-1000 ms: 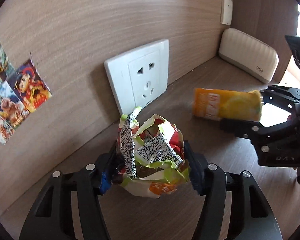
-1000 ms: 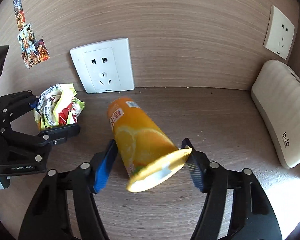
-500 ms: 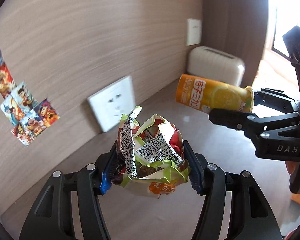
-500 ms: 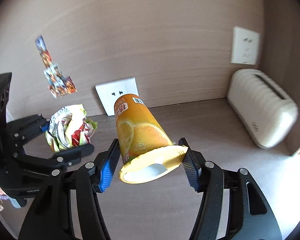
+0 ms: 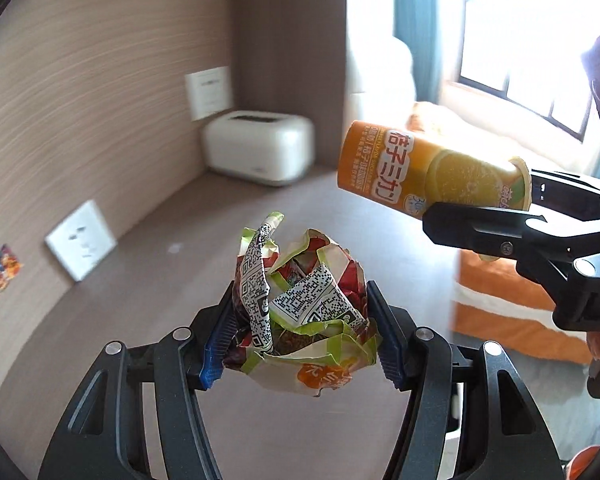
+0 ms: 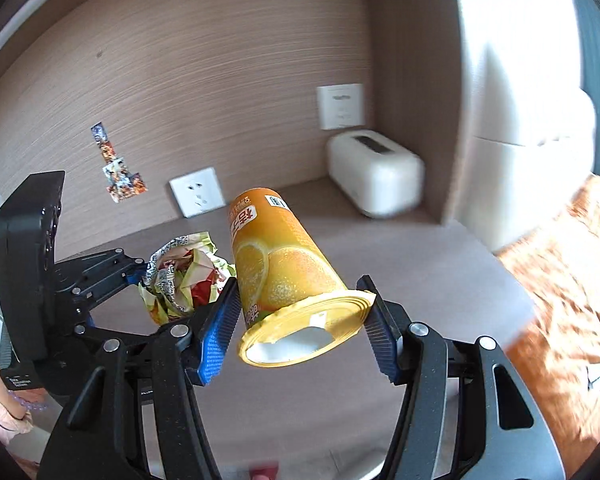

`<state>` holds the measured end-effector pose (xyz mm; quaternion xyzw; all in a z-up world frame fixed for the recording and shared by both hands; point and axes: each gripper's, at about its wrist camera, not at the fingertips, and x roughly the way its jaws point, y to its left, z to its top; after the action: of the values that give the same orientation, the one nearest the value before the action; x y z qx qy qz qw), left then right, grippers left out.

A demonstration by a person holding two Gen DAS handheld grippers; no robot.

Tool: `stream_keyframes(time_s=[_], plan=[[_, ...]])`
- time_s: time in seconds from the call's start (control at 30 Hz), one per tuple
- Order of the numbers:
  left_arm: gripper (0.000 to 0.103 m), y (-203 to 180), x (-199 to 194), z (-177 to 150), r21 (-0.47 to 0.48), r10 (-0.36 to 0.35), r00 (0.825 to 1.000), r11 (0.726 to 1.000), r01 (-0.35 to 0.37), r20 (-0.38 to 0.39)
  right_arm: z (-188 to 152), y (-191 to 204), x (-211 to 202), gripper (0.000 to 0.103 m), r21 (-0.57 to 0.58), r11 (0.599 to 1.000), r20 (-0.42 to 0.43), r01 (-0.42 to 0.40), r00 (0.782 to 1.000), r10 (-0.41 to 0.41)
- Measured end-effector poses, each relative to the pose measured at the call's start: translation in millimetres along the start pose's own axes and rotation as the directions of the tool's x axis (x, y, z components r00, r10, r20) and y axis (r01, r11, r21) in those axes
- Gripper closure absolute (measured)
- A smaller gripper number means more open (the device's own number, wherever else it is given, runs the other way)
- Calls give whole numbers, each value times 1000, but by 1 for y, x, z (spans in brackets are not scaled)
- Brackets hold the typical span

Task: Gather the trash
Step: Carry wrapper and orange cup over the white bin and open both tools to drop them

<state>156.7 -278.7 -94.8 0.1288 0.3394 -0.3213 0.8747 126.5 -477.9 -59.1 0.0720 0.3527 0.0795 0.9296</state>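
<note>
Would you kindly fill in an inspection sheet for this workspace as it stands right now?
Surface: brown wood-grain desk top, with nothing loose seen lying on the part in view.
Job's things: crumpled red, green and white snack wrapper and orange paper drink cup with its torn foil lid, both held above the desk.
Clutter: white rounded box-shaped appliance in the back corner.
Grippers: left gripper shut on the wrapper; right gripper shut on the cup's rim end.
Cables: nothing seen.
Surroundings: white wall sockets, colourful stickers on the wood panel, orange bedding, bright window.
</note>
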Motion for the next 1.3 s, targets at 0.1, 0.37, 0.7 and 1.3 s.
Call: stream_keyframes(time_s=[0.1, 0.37, 0.7, 1.3], plan=[[43, -37, -4, -5, 37, -48, 999, 998, 48, 0, -18, -16, -26, 43, 35, 999, -6, 41, 999, -41], [43, -122, -6, -26, 123, -165, 986, 978, 169, -37, -74, -55, -85, 43, 151, 979, -33, 136, 991, -133], [43, -202, 34, -74, 222, -285, 946, 923, 314, -154, -146, -103, -106, 43, 306, 920, -112, 246, 969, -221], [5, -260, 257, -254, 220, -416, 808, 817, 534, -417, -367, -192, 60, 4, 470, 798, -396, 377, 898, -191]])
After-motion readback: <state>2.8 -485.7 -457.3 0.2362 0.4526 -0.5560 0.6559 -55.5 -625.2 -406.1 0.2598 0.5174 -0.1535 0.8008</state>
